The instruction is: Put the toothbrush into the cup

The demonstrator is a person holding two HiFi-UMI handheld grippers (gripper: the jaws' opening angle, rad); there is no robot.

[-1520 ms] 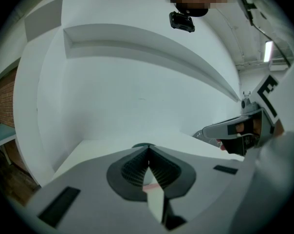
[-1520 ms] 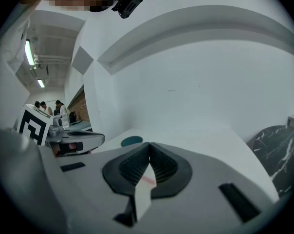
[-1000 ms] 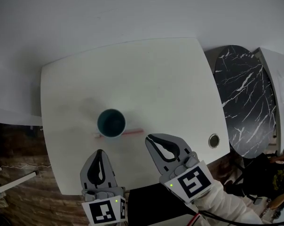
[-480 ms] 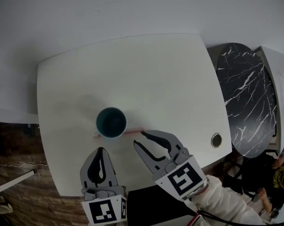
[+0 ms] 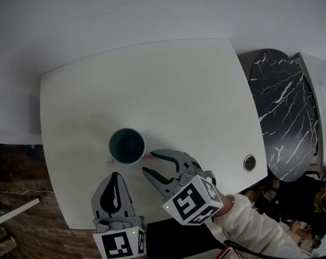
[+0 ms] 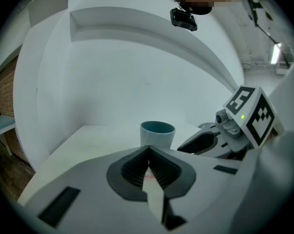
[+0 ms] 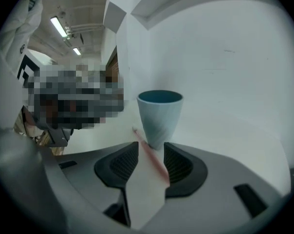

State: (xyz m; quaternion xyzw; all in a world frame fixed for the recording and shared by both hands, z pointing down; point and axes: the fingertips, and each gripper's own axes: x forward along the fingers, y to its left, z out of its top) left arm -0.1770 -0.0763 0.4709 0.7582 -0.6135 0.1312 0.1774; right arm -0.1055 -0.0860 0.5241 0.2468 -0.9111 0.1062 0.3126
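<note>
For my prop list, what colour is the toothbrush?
The toothbrush is pink, best seen in the right gripper view.

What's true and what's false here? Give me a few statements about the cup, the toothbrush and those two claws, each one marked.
The cup stands upright and empty. True.
The toothbrush is inside the cup. False: it lies on the table by the cup's foot.
The right gripper clamps the toothbrush. False: its jaws have just been opening and stand apart around it.
The left gripper is shut on nothing. True.
</note>
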